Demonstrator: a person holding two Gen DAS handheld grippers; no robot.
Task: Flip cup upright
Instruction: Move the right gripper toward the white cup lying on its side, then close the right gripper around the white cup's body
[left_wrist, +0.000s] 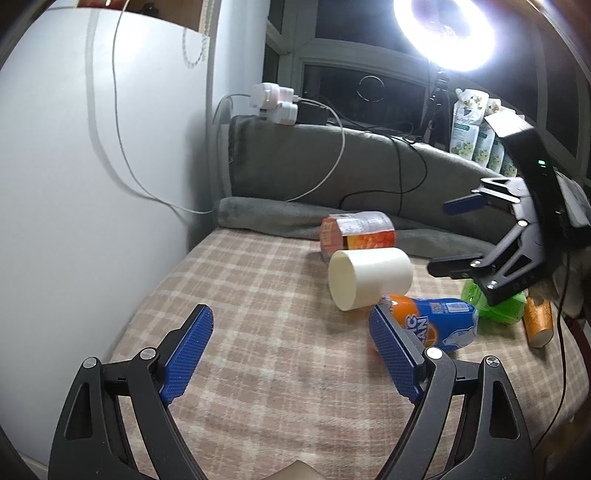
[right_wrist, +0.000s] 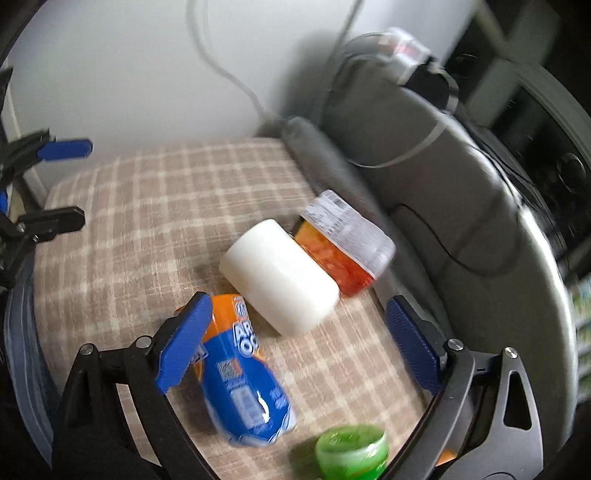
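Note:
A white cup (left_wrist: 369, 280) lies on its side on the plaid cloth (left_wrist: 258, 325), its flat end turned toward my left gripper. It also shows in the right wrist view (right_wrist: 280, 275), just ahead of my right gripper (right_wrist: 295, 332), which is open and empty above the cloth. My left gripper (left_wrist: 291, 336) is open and empty, short of the cup and to its left. The right gripper also shows in the left wrist view (left_wrist: 448, 236), open, to the right of the cup.
An orange-and-blue packet (left_wrist: 436, 325) lies against the cup's near side. A clear tub with orange contents (left_wrist: 358, 232) lies behind it. A green container (left_wrist: 498, 302) and an orange tube (left_wrist: 539, 321) lie at the right. Grey cushions (left_wrist: 332, 162) and cables (left_wrist: 332, 155) border the back.

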